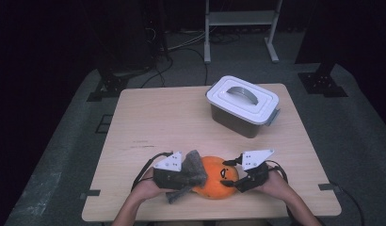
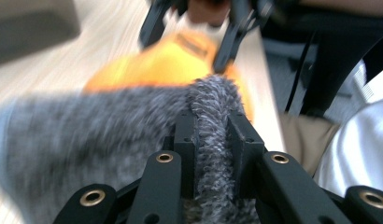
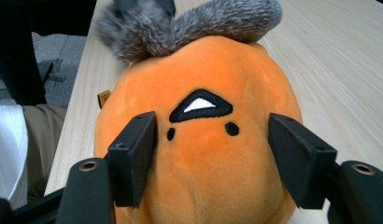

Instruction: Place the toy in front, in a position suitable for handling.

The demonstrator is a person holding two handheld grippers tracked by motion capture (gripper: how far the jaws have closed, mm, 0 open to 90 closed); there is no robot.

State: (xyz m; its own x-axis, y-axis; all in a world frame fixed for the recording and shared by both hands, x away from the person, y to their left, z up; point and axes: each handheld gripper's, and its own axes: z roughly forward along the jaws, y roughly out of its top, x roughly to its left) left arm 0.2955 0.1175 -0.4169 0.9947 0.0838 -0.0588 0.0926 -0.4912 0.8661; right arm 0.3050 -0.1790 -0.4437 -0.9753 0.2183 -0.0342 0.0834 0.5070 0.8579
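Between the black jaws of the right gripper (image 3: pixel 213 163) sits an orange plush toy (image 3: pixel 199 154) with a black-and-white embroidered mouth and two black dots, its fluffy grey tuft (image 2: pixel 213 121) between the left gripper's (image 2: pixel 213 140) black jaws.

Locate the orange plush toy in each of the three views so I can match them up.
High view: the orange plush toy lies at the table's near edge, between the two hand-held grippers.
Left gripper view: blurred, upper middle, beyond the clamped grey furry part.
Right gripper view: centre, face side toward the camera, between the black jaws.
Shared landmark: the grey furry part, seen in all three.
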